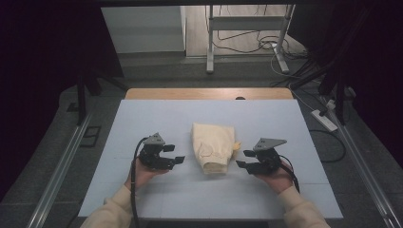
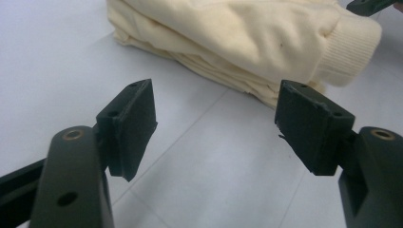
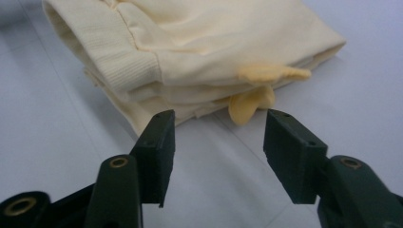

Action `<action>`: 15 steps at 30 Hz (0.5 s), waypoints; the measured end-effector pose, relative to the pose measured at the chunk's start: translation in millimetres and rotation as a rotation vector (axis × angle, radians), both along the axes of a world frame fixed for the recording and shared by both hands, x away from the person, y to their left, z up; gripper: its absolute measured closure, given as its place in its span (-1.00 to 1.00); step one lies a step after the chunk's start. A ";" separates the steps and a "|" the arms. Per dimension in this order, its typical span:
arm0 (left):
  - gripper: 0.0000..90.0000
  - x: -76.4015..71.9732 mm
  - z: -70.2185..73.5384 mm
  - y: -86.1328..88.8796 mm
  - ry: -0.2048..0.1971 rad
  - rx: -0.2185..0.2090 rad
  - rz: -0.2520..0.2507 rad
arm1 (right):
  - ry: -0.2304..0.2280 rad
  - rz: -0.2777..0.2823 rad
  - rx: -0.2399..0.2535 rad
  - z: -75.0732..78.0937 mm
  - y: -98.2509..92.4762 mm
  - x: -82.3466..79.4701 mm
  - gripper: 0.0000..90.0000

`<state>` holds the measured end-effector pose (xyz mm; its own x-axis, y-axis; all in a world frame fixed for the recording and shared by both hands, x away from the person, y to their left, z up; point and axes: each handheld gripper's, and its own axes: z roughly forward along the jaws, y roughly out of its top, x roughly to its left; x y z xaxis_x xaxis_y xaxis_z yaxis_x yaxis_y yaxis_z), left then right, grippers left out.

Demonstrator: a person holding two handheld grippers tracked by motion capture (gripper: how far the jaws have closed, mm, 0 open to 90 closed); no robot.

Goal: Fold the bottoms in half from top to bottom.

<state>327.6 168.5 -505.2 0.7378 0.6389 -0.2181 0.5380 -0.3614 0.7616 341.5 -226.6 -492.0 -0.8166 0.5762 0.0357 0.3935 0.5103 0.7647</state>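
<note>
Now both my left tool (image 1: pixel 177 154) and right tool (image 1: pixel 243 158) gape empty beside the folded cream sweatshirt (image 1: pixel 213 146); a clumsy pinch could unravel its folds.

The white table top (image 1: pixel 142 118) is bare along its far edge, its near edge and both side edges, so free passage is offered there. Only the folded cream garment (image 1: pixel 214 146) is found in the way, at the middle. A strip of bare surface is left between it and each gripper, left (image 1: pixel 175 154) and right (image 1: pixel 243 159).
</note>
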 end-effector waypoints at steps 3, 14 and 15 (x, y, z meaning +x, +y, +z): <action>-0.35 -5.4 -1.6 5.8 0.005 -0.002 0.007 | 0.014 -0.007 0.007 -2.5 -4.5 -3.0 -0.07; -0.38 -26.7 -9.7 19.6 0.023 0.013 0.020 | 0.012 -0.040 0.002 -7.1 -28.5 -18.4 -0.12; -0.38 -28.3 -9.6 21.4 0.024 0.009 0.023 | 0.012 -0.043 0.009 -7.2 -31.2 -19.7 -0.13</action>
